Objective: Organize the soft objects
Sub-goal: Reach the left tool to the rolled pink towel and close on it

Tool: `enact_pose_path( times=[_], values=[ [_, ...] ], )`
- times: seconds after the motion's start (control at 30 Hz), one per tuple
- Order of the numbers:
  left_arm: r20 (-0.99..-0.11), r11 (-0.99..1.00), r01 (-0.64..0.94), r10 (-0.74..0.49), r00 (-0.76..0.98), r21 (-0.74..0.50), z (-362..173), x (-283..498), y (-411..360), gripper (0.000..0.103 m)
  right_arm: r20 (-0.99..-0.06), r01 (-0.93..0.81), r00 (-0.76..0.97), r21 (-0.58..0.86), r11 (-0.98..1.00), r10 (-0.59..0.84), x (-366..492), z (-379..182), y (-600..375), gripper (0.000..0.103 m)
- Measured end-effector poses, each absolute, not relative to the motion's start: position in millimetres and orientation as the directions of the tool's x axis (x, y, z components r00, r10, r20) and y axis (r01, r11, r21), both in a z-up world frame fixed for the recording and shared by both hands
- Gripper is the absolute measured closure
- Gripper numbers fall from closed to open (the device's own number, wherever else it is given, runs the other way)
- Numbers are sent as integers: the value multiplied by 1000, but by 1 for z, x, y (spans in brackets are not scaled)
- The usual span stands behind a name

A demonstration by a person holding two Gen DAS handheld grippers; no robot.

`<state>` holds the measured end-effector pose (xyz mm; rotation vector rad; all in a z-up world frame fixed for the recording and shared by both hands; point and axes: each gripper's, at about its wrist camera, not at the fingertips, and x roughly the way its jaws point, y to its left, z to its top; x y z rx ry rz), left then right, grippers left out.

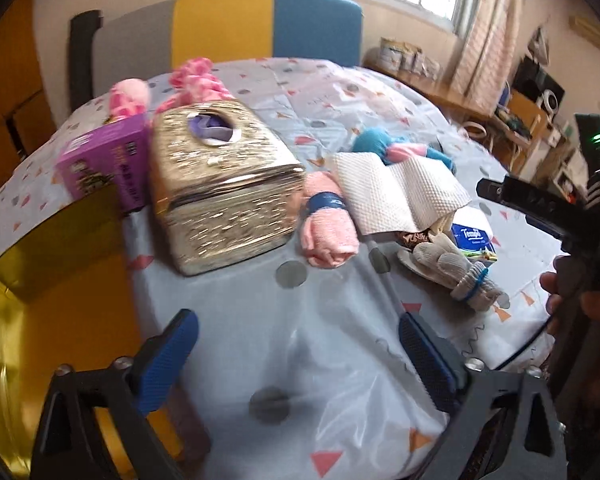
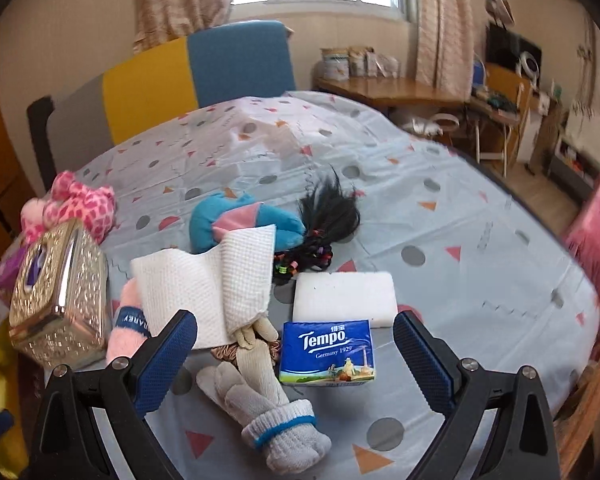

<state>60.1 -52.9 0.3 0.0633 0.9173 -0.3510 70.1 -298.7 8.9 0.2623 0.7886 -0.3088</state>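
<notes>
both tongs wide open above a table of soft things

the left gripper (image 1: pixel 296 344) hangs with its blue pads far apart and nothing between them, over a bare patch of the patterned tablecloth (image 1: pixel 340 360). ahead of it stands a gold tissue box (image 1: pixel 224 192), with a purple box (image 1: pixel 108 160) touching its left side and a pink spotted plush (image 1: pixel 196 80) behind. just right of the gold box lies a rolled pink towel (image 1: pixel 328 228) with a blue band. a yellow bin (image 1: pixel 60 280) sits at the table's left edge.

the right gripper (image 2: pixel 296 356) is also spread wide and holds nothing. between its pads, on the cloth, lie a blue tissue pack (image 2: pixel 326 352) and a pair of grey gloves (image 2: pixel 268 412). a white sponge (image 2: pixel 344 296) touches the pack's far side. a white paper towel (image 2: pixel 212 284) drapes over the pile to the left, with a blue and pink plush (image 2: pixel 228 220) and a black wig (image 2: pixel 324 220) beyond it.
</notes>
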Motion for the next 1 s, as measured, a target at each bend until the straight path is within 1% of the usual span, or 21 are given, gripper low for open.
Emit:
enact_pose_path(
  times=[0.1, 0.2, 0.23, 0.43, 0.47, 0.53, 0.6, 0.67, 0.77, 0.87, 0.93, 0.97, 1.0],
  values=[
    [-807, 935, 345, -263, 529, -78, -8, 78, -71, 26, -740, 377, 662, 192, 906, -118, 69, 4, -308, 3],
    [-820, 931, 360, -246, 517, -52, -17, 97, -91, 31, -739, 393, 668, 249, 885, -89, 66, 2, -317, 3],
    [-823, 932, 360, -239, 515, -45, -20, 102, -97, 34, -739, 401, 668, 262, 878, -85, 65, 1, -320, 3],
    [-852, 941, 339, -182, 490, -7, -46, 139, -124, 39, -732, 399, 681, 332, 855, -34, 64, -1, -327, 2],
    [-857, 942, 336, -178, 483, -6, -50, 143, -127, 44, -730, 395, 683, 336, 855, -29, 64, 0, -327, 2],
    [-865, 941, 339, -172, 471, -2, -59, 149, -134, 61, -727, 386, 687, 341, 857, -21, 64, 0, -326, 2],
    [-867, 935, 354, -178, 465, -2, -67, 154, -141, 68, -724, 381, 690, 344, 858, -16, 64, 0, -326, 2],
    [-855, 924, 382, -216, 472, -23, -64, 150, -144, 72, -720, 384, 694, 351, 854, -16, 63, 1, -328, 2],
    [-846, 896, 436, -296, 444, -85, -59, 138, -144, 73, -710, 414, 704, 373, 830, -32, 59, 2, -336, 2],
    [-844, 880, 453, -348, 409, -143, -58, 133, -139, 71, -714, 429, 700, 412, 804, -8, 58, -2, -344, 2],
    [-848, 891, 426, -344, 404, -158, -58, 134, -133, 64, -714, 429, 700, 417, 802, -3, 59, -2, -345, 3],
    [-849, 898, 409, -339, 406, -162, -57, 135, -130, 54, -714, 428, 700, 413, 804, -6, 59, -2, -344, 2],
    [-850, 903, 396, -336, 406, -168, -57, 134, -128, 46, -714, 426, 700, 412, 806, -6, 59, -2, -344, 2]
  ],
)
